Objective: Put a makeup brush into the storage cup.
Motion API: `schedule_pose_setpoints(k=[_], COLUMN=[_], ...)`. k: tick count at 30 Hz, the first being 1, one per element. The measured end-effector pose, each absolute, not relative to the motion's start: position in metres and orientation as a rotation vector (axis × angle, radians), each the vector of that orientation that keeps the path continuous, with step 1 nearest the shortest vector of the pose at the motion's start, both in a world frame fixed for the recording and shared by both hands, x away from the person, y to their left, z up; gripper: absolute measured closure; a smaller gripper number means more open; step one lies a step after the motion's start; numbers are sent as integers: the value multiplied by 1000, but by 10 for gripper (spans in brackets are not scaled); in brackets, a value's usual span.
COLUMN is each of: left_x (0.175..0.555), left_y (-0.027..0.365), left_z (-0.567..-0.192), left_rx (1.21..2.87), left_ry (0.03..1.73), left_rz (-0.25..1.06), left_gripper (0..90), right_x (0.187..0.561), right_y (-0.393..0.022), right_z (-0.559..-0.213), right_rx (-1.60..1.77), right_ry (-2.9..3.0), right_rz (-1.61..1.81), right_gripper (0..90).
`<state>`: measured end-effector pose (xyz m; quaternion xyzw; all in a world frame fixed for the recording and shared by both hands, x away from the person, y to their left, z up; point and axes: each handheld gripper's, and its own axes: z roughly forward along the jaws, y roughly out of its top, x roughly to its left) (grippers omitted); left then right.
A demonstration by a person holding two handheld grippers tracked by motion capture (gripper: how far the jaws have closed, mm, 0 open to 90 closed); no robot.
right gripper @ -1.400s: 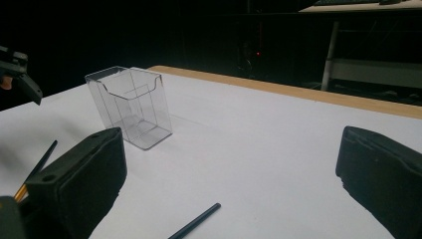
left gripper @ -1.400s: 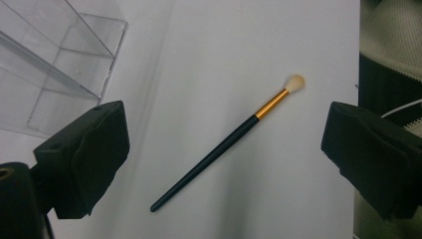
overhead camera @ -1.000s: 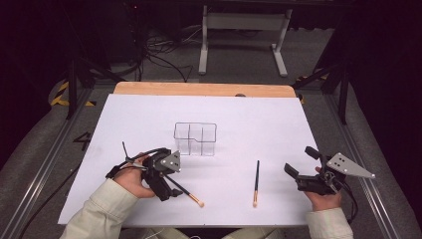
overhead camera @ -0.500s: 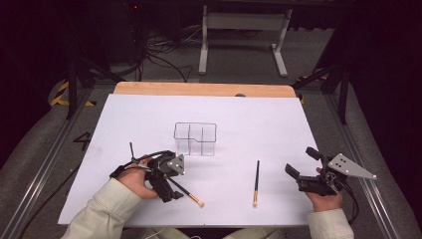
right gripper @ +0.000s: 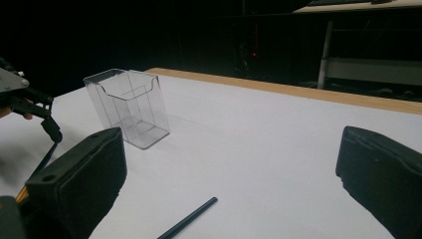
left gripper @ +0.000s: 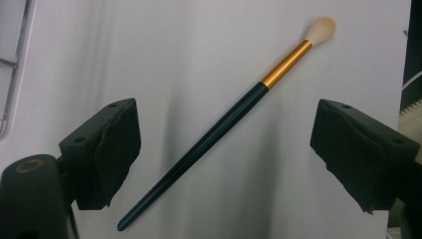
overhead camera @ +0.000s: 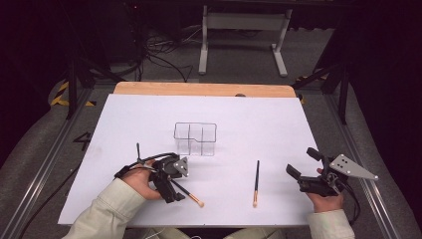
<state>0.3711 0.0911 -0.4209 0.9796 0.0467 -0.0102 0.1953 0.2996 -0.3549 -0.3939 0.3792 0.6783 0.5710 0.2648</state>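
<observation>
The slim black-handled makeup brush with a gold ferrule and pale bristle tip [left gripper: 234,122] lies flat on the white table [overhead camera: 278,124], right under the left gripper [overhead camera: 175,185]. In the left gripper view it sits between the two black padded jaws, its long axis running on a slant across the gap, tail end low toward the left-hand jaw and bristles high toward the right-hand one. The jaws have just been closing a little, yet they stand wide with clear table on both sides of the handle, so nothing is clamped. A pinch would probably go better with the wrist turned so the pads meet the handle squarely.

A second brush of the same kind [overhead camera: 256,183] lies near the front edge, between the two hands and well apart from the first, its bristle end toward the person. The right gripper [overhead camera: 304,173] is nearer to that one; it hovers off to the side, jaws spread and empty.

Behind both brushes stands one clear plastic divided holder [overhead camera: 195,138], upright; it looks empty, though its transparent walls make that hard to confirm.

Count: two brushes, one holder, two grippers.
</observation>
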Motion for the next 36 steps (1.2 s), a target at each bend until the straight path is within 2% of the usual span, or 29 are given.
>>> schedule_pose_setpoints(k=[8,36], left_x=[371,369], left_y=[89,82], left_z=[-423,-430], left_rx=[2764,2821], left_ry=[114,71], left_rz=[-27,-87], left_gripper=[176,427], right_x=[300,302], right_y=[-355,-356], right_z=[-394,-396], right_rx=[1025,1038], right_ry=[1833,1841], right_rz=[1544,1576], right_gripper=[0,0])
